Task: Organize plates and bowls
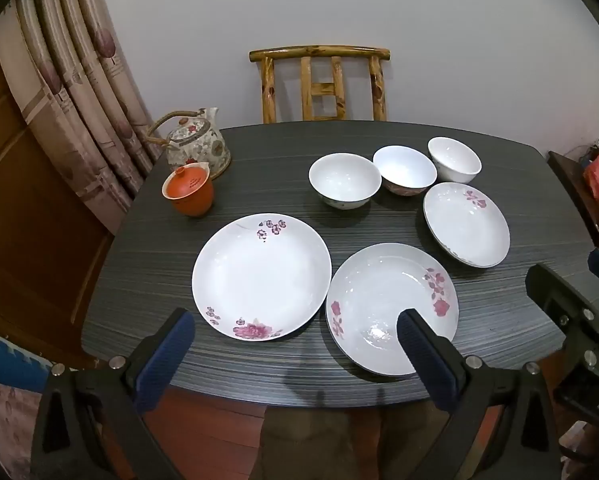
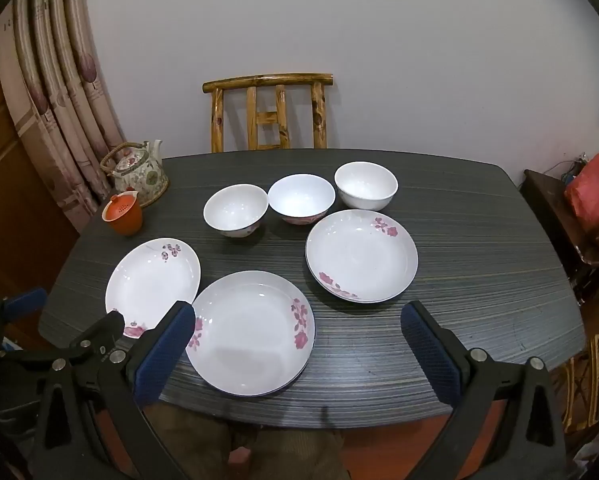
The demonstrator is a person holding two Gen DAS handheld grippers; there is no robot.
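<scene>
Left wrist view shows both the left gripper (image 1: 295, 332) and right gripper (image 2: 297, 326) wide open and empty, so grab the near plate (image 1: 379, 300) gently by its rim.

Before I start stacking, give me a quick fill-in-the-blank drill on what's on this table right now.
1. The table holds ____ white bowls in a row.
2. In front of the bowls lie ____ flowered plates, none stacked.
3. The small lidded cup beside the teapot is ____ in colour.
4. The left gripper and right gripper both have their jaws ____.

Missing words: three; three; orange; open
</scene>
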